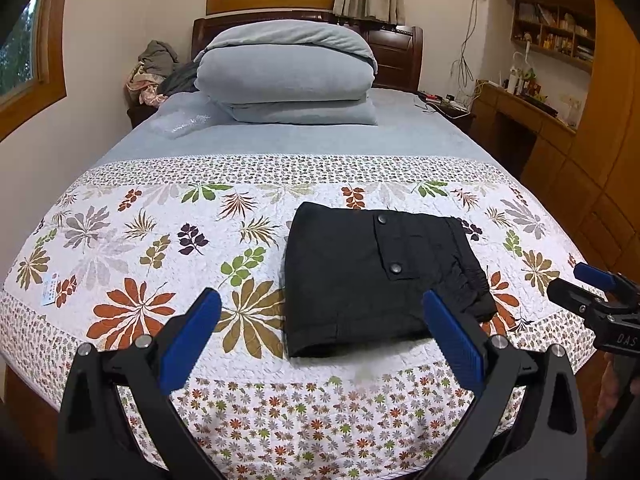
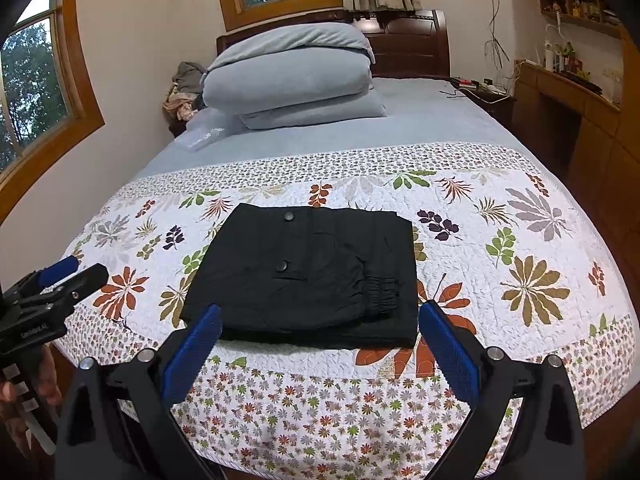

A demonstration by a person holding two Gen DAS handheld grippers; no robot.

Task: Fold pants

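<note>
Two grippers hover just off the foot edge of the bed, both with fingers spread wide and grasping nothing: the left gripper [image 1: 322, 336] sits toward the bed's left side, the right gripper [image 2: 320, 344] beside it, nearly centred on the garment. Each also shows at the margin of the other's view.

Beyond them, near the foot edge and roughly midway between the bed's side edges, the black pants [image 2: 312, 276] lie on the floral quilt [image 2: 520, 248] as a compact rectangle of several stacked layers. A pocket flap with two snap buttons [image 2: 285, 267] faces up; an elasticated cuff shows on the right side, over a wider lower layer that juts out along the right and near edges.

Judged from this, folding appears essentially complete, and the step in hand is release and withdrawal. Done well, the fingers back straight away from the foot edge without snagging the near hem; any final touch would be a light press to square the uneven right edge.

Farther on, folded blue bedding [image 2: 292, 76] is stacked at the head of the bed against the dark wooden headboard [image 2: 412, 44].
</note>
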